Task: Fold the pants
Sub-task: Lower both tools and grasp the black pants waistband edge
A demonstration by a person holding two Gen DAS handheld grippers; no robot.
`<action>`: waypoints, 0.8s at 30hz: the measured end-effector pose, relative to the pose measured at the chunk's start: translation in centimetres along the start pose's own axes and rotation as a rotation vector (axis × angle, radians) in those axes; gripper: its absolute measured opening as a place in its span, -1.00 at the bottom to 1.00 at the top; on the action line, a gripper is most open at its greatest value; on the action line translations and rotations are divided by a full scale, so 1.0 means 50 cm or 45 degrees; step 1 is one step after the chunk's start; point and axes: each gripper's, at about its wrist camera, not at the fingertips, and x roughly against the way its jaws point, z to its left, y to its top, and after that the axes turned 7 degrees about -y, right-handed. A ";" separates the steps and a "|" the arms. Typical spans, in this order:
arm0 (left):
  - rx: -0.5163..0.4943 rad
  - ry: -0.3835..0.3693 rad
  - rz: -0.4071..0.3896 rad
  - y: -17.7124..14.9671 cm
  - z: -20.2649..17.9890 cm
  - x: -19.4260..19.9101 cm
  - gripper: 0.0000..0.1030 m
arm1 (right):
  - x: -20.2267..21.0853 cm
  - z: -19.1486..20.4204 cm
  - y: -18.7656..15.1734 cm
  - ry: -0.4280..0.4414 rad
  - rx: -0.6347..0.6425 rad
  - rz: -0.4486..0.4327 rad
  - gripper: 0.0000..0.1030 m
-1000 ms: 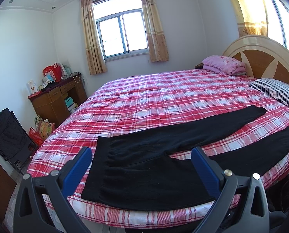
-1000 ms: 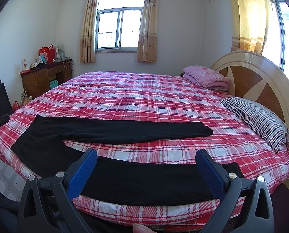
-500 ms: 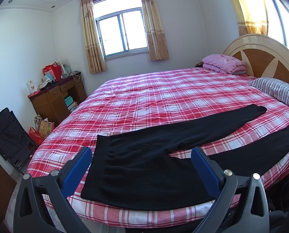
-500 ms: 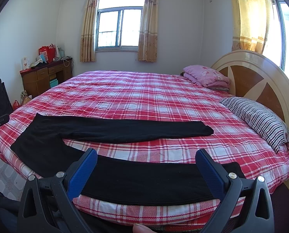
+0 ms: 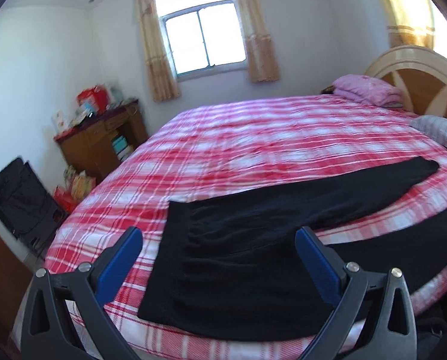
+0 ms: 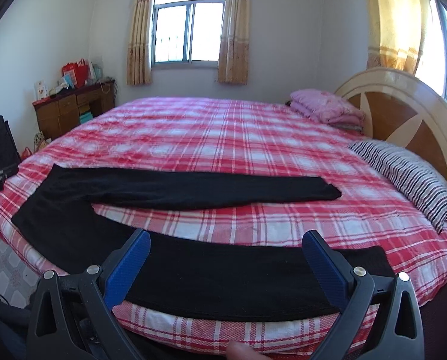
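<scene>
We hold the left gripper (image 5: 217, 249) above the pants' (image 5: 241, 258) waist end, jaws wide and empty. The right gripper (image 6: 226, 255) hovers over the near leg at the bed's (image 6: 223, 138) edge, jaws also spread wide with nothing between them. The black pants lie flat on the red plaid cover, legs splayed apart. Left stands a wooden desk (image 6: 70, 108); ahead a curtained window (image 6: 189, 31); right a striped pillow (image 6: 409, 177) and headboard (image 6: 403, 114).
</scene>
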 end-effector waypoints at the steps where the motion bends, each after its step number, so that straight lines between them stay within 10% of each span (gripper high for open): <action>1: 0.028 0.013 0.020 0.000 0.023 -0.023 1.00 | -0.015 -0.001 -0.005 -0.004 -0.001 0.020 0.98; 14: 0.218 0.063 0.366 0.004 0.195 -0.381 0.83 | -0.235 -0.057 0.011 -0.089 -0.032 0.244 0.98; 24: 0.285 -0.068 0.468 0.029 0.244 -0.515 0.11 | -0.313 -0.061 0.029 -0.095 -0.004 0.291 0.98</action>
